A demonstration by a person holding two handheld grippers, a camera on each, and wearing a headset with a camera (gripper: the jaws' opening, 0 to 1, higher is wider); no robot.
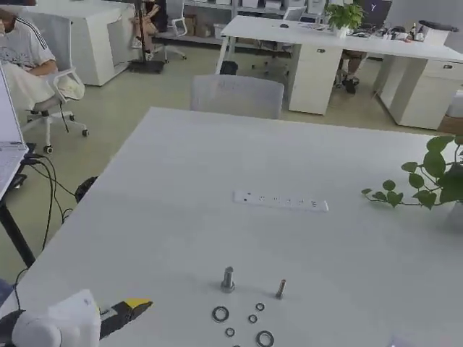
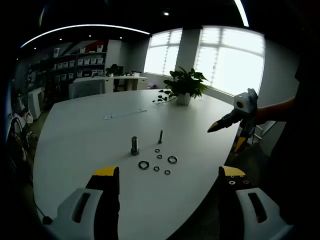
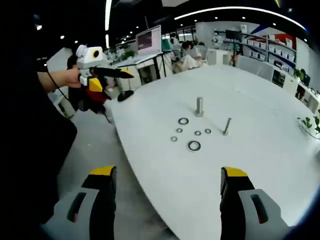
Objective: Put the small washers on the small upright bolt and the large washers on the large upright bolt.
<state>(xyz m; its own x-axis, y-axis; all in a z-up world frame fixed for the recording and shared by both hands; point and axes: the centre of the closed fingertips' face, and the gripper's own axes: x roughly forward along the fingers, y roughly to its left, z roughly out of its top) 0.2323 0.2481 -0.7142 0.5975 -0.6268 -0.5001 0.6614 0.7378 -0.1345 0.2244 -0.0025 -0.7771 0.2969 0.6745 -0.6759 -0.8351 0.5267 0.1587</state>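
Washers (image 2: 144,164) lie loose and flat on the white worktop (image 1: 181,217), just in front of the two upright bolts and touching neither; none sits on a bolt yet, so the task looks to be at its very start, with the first pick to come. Two are large and four small; all are thin, flat rings of dull grey metal, offering little edge to catch. Large bolt (image 1: 228,278) is thick and broader at its foot; small bolt (image 1: 281,289) stands near it, slim and, I judge, easier to knock over.

Left gripper (image 2: 169,173) hangs off the worktop's near-left edge, aimed at the washers, its fingers wide and empty; right gripper (image 3: 168,172) is also back from the edge, fingers wide with nothing between them. The fingers are dark with yellow tips.

The next move, as I judge it, is to bring one gripper down over a single washer and narrow the fingers across its rim; a flat ring on so smooth a surface may slide rather than lift, so the close should be slow; then the hole must be lined up over the matching bolt without nudging it. A white power strip (image 1: 281,202) and a leafy plant (image 1: 434,173) lie well apart from the work.
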